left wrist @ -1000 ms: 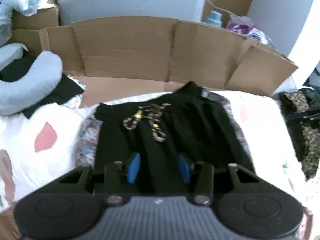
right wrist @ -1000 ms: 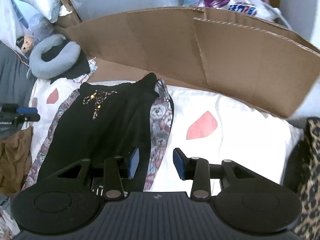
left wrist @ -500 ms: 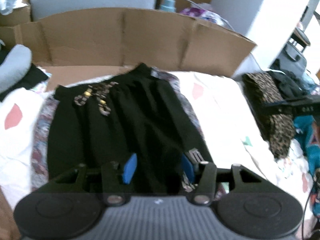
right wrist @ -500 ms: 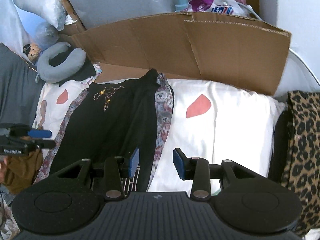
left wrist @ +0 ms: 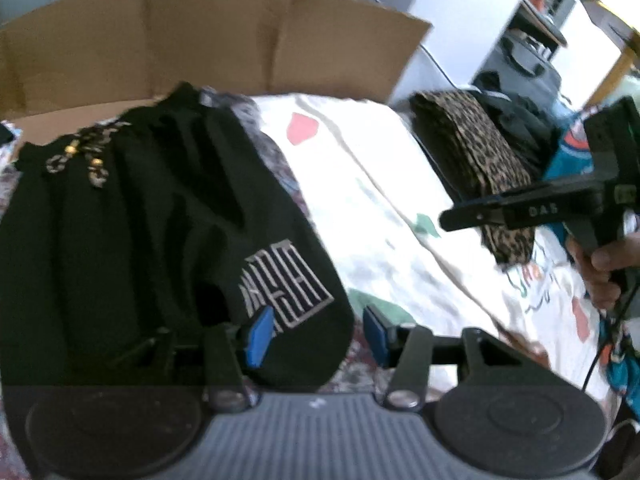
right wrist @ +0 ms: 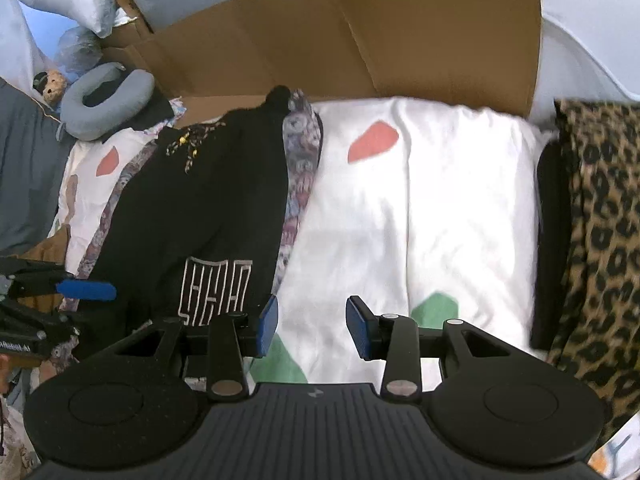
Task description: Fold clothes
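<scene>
Left gripper: black frame, ribbed grey housing, blue flat pads; jaws spread wide, holding nothing, the left pad over the hem of the black garment, contact not discernible.
Right gripper: same build, blue pads; jaws spread wide, empty, above the white sheet just right of the garment's hem.
Black garment: matte dark fabric, long tapering shape laid flat, soft lengthwise folds; pale line-drawn square emblem near the hem closest to both grippers; patterned drawstring with gold beads at the far waist end.
Printed cloth: greyish-mauve fabric with a bear motif, lying under the black garment, showing as a strip along its right edge and again along its left.
Bedsheet: white, lightly creased, with coral and green blotches; spreads right of the black garment.
Leopard-print fabric: brown with black spots, folded stack, well right of the garment at the sheet's edge.
Cardboard: brown corrugated panel, creased, standing upright beyond the garment's waist end.
Neck pillow: grey, U-shaped, soft, far left of the garment's waist.
Hand: grips the right gripper's handle, seen from the left wrist view, right of the garment.
</scene>
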